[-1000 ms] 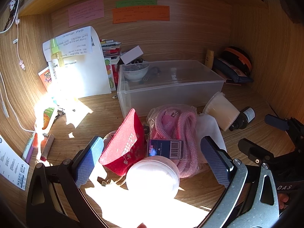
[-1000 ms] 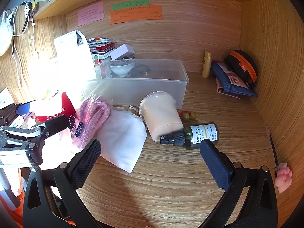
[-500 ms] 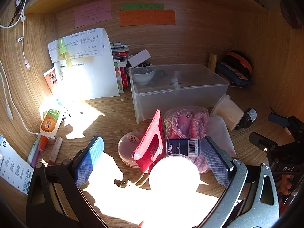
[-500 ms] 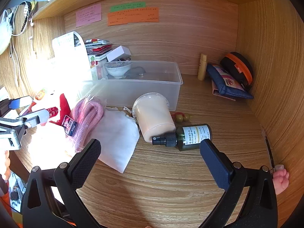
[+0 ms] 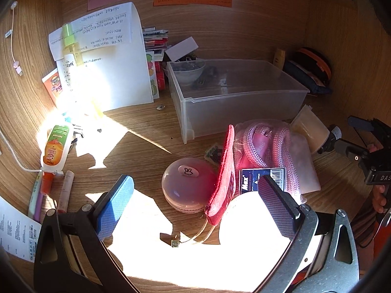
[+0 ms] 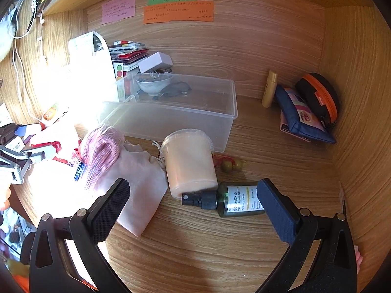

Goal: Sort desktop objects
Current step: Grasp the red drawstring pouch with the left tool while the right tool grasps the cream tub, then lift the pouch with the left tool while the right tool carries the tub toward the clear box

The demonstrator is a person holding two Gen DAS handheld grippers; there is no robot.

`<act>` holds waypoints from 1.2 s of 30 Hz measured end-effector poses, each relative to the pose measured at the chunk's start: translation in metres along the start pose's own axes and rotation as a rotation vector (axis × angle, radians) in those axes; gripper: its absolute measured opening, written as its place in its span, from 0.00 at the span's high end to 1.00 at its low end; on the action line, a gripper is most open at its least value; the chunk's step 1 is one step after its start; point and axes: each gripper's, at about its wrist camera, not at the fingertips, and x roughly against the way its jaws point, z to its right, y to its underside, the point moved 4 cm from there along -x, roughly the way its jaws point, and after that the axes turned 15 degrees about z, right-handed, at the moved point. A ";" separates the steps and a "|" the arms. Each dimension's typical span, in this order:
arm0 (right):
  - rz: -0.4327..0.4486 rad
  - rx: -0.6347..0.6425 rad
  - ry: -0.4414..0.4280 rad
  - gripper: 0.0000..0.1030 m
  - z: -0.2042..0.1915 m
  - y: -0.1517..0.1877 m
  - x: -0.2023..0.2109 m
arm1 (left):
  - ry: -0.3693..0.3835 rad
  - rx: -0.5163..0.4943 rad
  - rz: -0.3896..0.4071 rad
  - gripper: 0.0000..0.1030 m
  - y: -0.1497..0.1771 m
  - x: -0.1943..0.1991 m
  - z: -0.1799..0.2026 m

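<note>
My left gripper (image 5: 195,202) is open and empty, low over the desk. Between its fingers lie a round pink case (image 5: 188,183) and a red pouch (image 5: 223,178) on edge. A white round lid (image 5: 246,222) sits by the right finger. A bagged pink rope (image 5: 266,146) lies behind. My right gripper (image 6: 190,207) is open and empty, with a dark green spray bottle (image 6: 229,201) lying between its fingers. Beyond are a cream tub (image 6: 188,162) on its side and a pale cloth pouch (image 6: 136,185). A clear plastic bin (image 6: 220,119) stands behind.
A white bowl (image 6: 152,84) sits in the bin's far left corner. Papers (image 5: 110,56), a yellow spray bottle (image 5: 70,51) and an orange tube (image 5: 55,146) are at the left. A navy pouch (image 6: 300,117), a black-orange case (image 6: 320,97) and wooden beads (image 6: 231,165) are at the right.
My left gripper has swung left, bringing the round pink case into view between its fingers. My right gripper has eased forward, so the green bottle now lies between its fingers. Both stay open.
</note>
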 end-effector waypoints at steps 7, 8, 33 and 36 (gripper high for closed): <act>-0.095 0.020 -0.064 0.14 -0.007 -0.007 -0.028 | 0.046 0.011 -0.059 0.34 0.003 -0.014 0.001; -0.113 0.012 -0.077 0.17 -0.008 -0.007 -0.032 | 0.046 0.011 -0.059 0.36 0.003 -0.015 0.001; -0.235 -0.035 -0.156 0.39 -0.021 -0.001 -0.083 | 0.063 0.013 0.044 0.95 -0.022 0.002 0.001; -0.232 -0.055 -0.164 0.39 -0.019 0.000 -0.080 | 0.077 0.007 0.058 0.95 -0.030 0.004 0.006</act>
